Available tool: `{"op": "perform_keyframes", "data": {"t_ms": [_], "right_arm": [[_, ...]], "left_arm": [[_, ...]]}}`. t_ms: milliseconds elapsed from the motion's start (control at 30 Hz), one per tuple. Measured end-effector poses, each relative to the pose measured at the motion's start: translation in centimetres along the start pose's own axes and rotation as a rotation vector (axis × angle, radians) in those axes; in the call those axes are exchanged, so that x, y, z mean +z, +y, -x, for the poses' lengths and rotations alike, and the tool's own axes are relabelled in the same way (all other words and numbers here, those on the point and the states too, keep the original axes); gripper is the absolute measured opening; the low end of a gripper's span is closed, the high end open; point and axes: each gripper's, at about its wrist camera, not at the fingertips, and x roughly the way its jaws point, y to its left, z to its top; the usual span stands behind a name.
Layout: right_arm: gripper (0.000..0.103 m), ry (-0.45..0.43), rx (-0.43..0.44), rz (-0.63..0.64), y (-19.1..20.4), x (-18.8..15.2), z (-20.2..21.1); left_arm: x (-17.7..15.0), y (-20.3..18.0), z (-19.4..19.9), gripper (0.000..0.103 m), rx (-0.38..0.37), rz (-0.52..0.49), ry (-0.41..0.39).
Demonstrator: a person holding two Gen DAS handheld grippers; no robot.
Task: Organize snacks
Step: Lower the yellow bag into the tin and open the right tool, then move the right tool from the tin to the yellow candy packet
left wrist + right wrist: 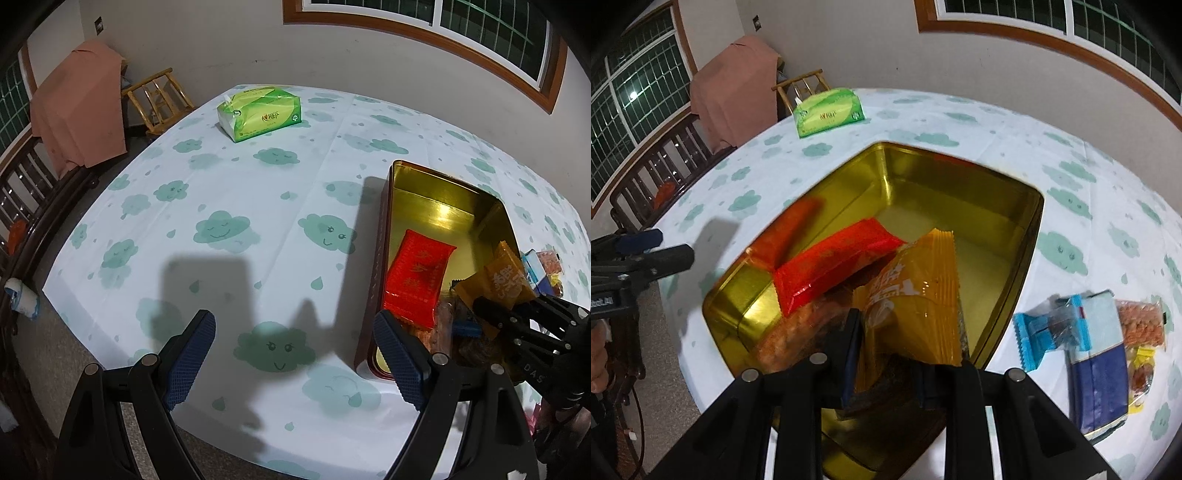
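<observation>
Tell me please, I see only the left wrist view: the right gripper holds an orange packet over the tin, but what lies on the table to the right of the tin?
Observer: Several snacks not yet in the gold tin: a light blue packet, a dark blue and pale blue pack, and some small clear bags.
Operator: Is the orange packet gripped firmly?
Observer: The right gripper has the orange packet pinched at its lower end between both fingers.
Operator: Does the packet touch the red one?
Observer: It hangs in front of the red packet; contact I cannot tell.
</observation>
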Motion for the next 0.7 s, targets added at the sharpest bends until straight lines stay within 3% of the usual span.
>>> {"op": "perform_keyframes", "data": {"t_ms": [400, 700], "right_arm": [[0.026, -0.005, -0.001, 0.007, 0.3, -0.2, 0.0], [0.043, -0.020, 0.016, -0.001, 0.4, -0.3, 0.9]], "left_arm": [[-0.3, -0.6, -0.2, 0.085, -0.008, -0.005, 0.010], [-0.5, -1.6, 0.0, 0.085, -0.015, -0.019, 0.013]]}}
